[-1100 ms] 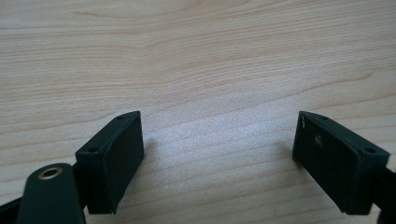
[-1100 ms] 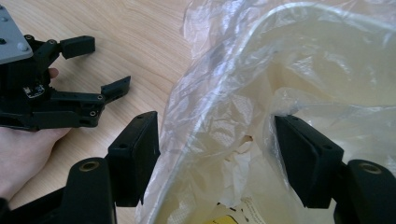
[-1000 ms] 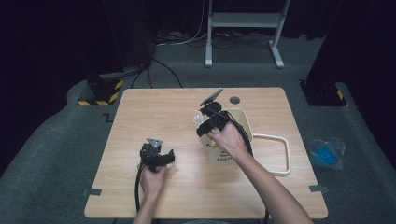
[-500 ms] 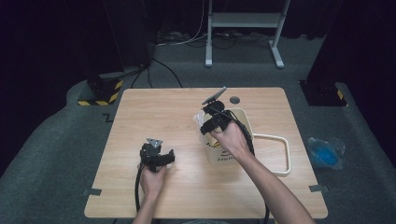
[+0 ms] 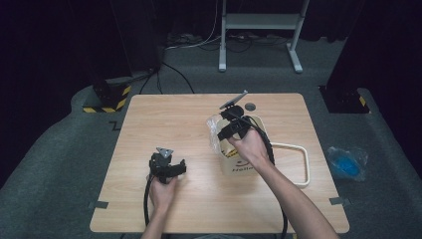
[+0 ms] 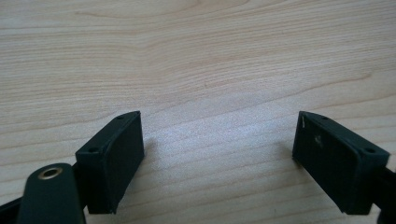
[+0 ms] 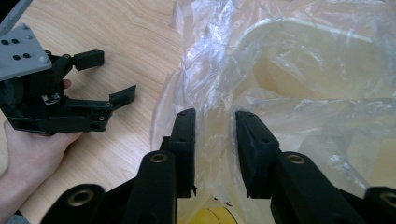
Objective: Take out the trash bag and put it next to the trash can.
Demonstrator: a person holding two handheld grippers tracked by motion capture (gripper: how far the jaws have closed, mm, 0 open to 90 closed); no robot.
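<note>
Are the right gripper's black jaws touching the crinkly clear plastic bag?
Touching: the right gripper view shows the right gripper, jaws just closing, with the clear plastic bag against them.

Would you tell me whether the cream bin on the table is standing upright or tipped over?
Upright: the cream bin stands with its mouth facing up, and the clear plastic bag drapes into and over its rim, where the right gripper reaches.

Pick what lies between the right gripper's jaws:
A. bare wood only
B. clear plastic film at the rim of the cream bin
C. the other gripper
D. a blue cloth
B: in the right gripper view, the right gripper has clear plastic film bunched between its jaws, over the cream bin.
</note>
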